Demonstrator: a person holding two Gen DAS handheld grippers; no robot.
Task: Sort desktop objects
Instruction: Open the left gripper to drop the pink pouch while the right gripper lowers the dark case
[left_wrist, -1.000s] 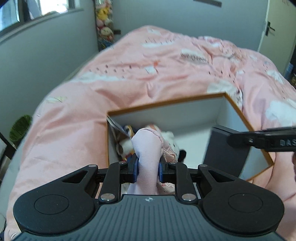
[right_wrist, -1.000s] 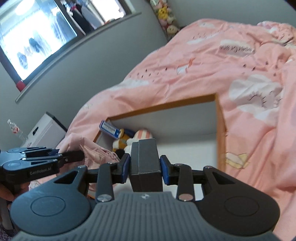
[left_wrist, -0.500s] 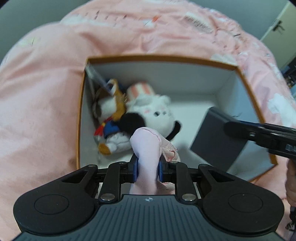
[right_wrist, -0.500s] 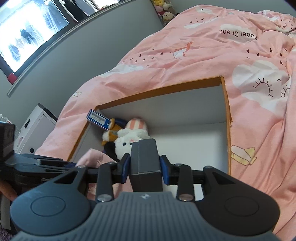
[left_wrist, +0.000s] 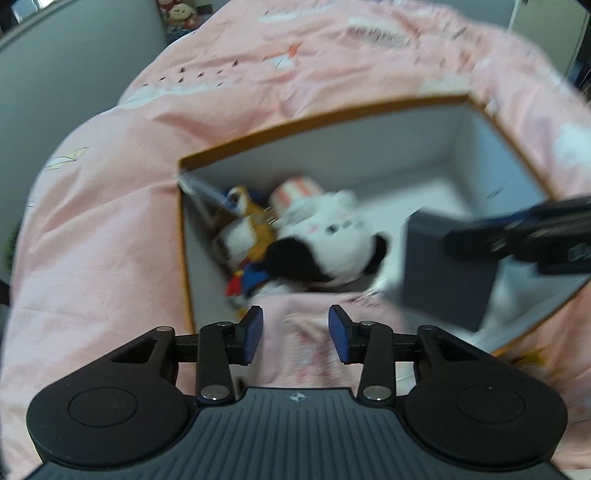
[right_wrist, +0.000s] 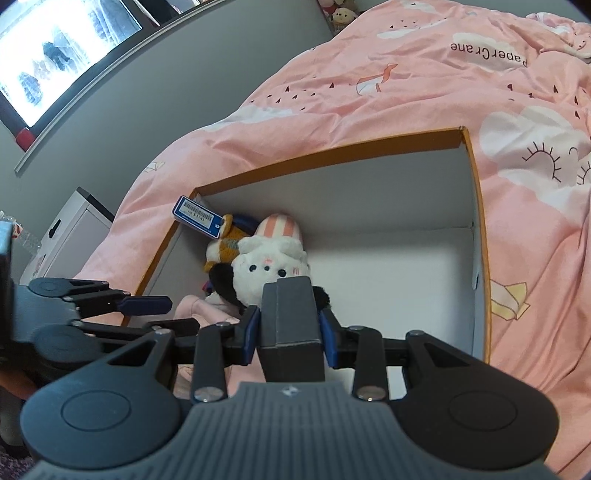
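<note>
1. Two grippers in frame. Half a second earlier the left gripper (left_wrist: 295, 334) was clamped on the pink cloth (left_wrist: 314, 339); here its blue pads (left_wrist: 254, 332) stood apart, jaws spread, cloth released.
2. The pink cloth lay just ahead of and below the left fingertips, in the near end of the box (left_wrist: 332, 122). Soft, crumpled, pale pink, blurred in the left view; the right view showed it (right_wrist: 201, 308) beside the plush.
3. The right gripper (right_wrist: 290, 330) was unchanged: clamped on the dark grey box (right_wrist: 290, 310), a matte rectangular block filling the gap between its pads. In the left view it (left_wrist: 443, 269) hung at the right, over the box interior.
4. Beyond the left fingertips: white plush (left_wrist: 325, 236) with black patches and a striped pink hat, lying against an orange-brown plush (left_wrist: 251, 221) to its left.
5. A blue barcode tag (right_wrist: 197, 216) stuck up at the far-left corner of the box.
6. The box sat on a pink bedspread (right_wrist: 406, 74); white inside, orange rim.
7. The left view was motion-blurred, fine detail unreadable.
</note>
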